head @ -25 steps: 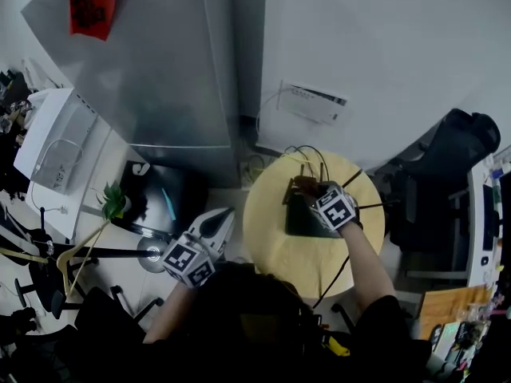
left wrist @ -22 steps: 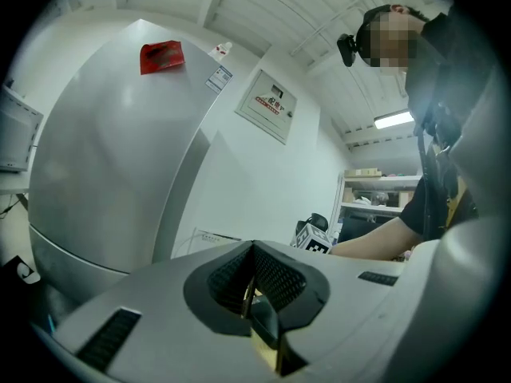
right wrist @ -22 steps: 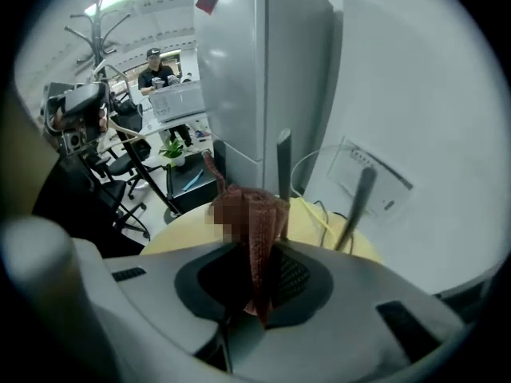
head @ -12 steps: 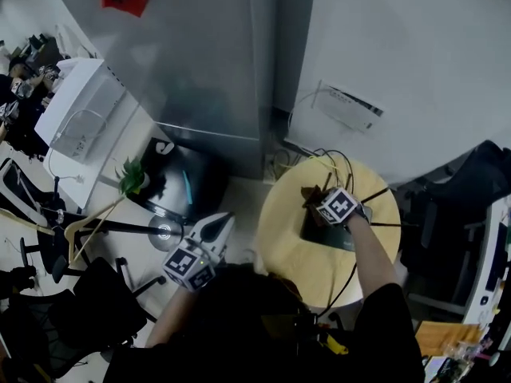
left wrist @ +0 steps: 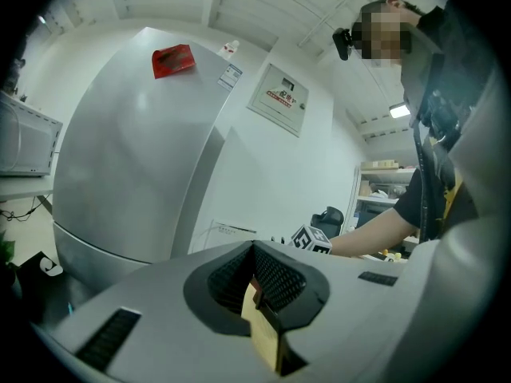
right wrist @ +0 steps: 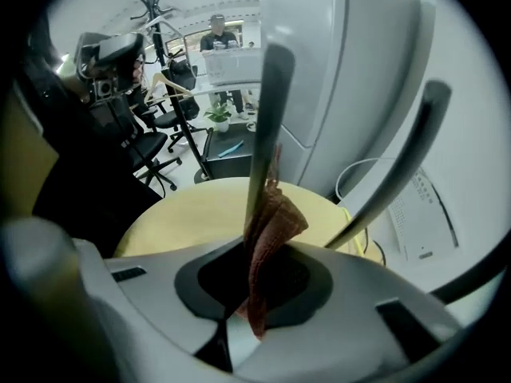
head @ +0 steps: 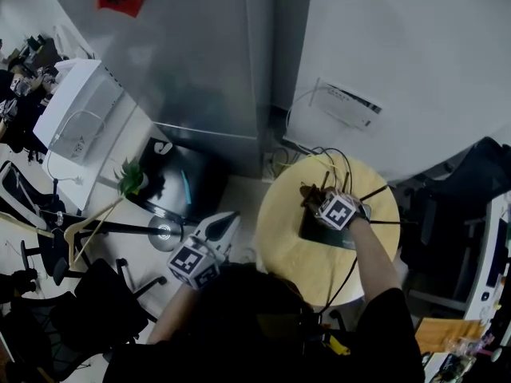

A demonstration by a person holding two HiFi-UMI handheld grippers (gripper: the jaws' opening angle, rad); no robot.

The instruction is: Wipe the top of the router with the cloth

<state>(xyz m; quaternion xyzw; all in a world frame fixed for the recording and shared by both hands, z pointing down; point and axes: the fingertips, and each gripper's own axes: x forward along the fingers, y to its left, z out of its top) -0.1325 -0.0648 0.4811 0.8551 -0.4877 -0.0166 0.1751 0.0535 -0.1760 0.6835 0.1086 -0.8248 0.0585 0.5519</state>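
Observation:
A black router (head: 321, 230) with thin antennas lies on the round yellow table (head: 287, 238). My right gripper (head: 319, 200) is over the router's far end, shut on a reddish-brown cloth (head: 310, 191). In the right gripper view the cloth (right wrist: 267, 230) hangs crumpled from the shut jaws of the right gripper (right wrist: 257, 287). Two router antennas (right wrist: 270, 110) rise in front, and the router's body is hidden below. My left gripper (head: 226, 223) is held off the table's left side, over the floor. The left gripper (left wrist: 259, 309) has its jaws together with nothing in them.
A grey fridge (head: 200, 62) and a white wall stand behind the table, with cables (head: 335, 162) at the table's far edge. A black box (head: 172, 186), a coat stand (head: 120, 228) and office chairs (head: 88, 309) are on the floor to the left. A dark chair (head: 479, 182) stands to the right.
The head view has shifted, so the table sits further right. My right gripper has slid a short way over the router with the cloth. The left gripper has stayed beside the table.

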